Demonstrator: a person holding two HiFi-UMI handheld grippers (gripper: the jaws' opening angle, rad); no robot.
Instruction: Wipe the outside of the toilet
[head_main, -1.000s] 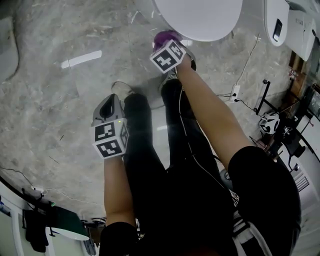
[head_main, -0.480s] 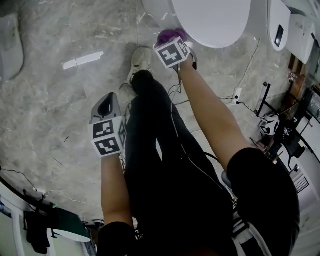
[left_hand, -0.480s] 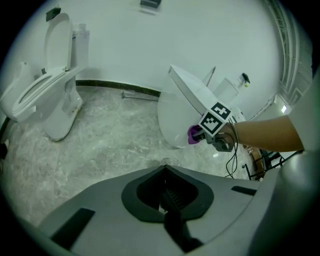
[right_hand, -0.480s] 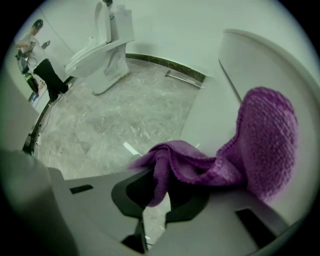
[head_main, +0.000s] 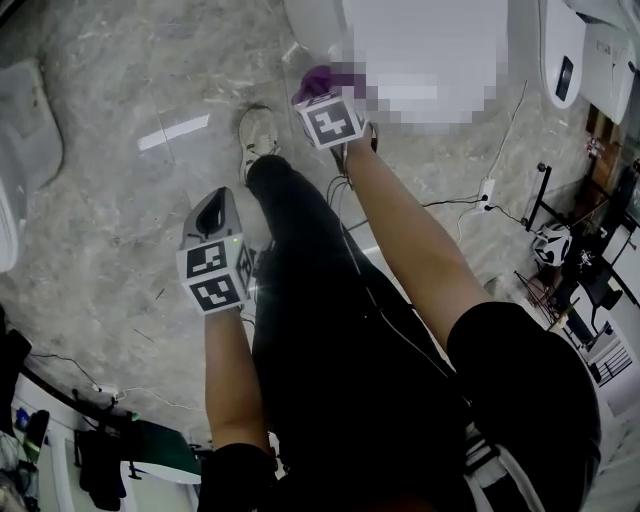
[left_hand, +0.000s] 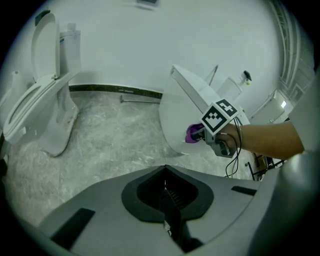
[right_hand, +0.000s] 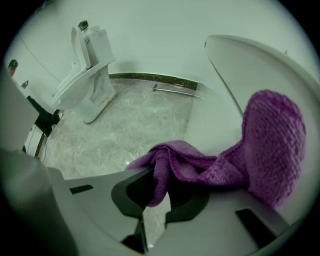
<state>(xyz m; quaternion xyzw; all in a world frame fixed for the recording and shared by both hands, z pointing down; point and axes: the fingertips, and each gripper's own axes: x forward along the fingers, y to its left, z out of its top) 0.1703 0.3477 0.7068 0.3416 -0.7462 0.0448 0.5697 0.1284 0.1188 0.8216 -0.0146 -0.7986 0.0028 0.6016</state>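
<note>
The floor (left_hand: 115, 130) lies open between the toilet (left_hand: 172, 115) and a 2nd toilet (left_hand: 45, 115), well apart; a wall (left_hand: 150, 40) backs both.

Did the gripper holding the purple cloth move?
Yes, a little. The right gripper and its purple cloth slid left along the side of the toilet.

A crumpled purple cloth (right_hand: 225, 160), one fold pinched in the right tool (right_hand: 156, 195), lies bunched against the smooth, curved outer side of the white toilet (right_hand: 250, 75).

cloth (right_hand: 270, 145) against toilet (right_hand: 250, 70), second toilet (left_hand: 40, 110) left
</note>
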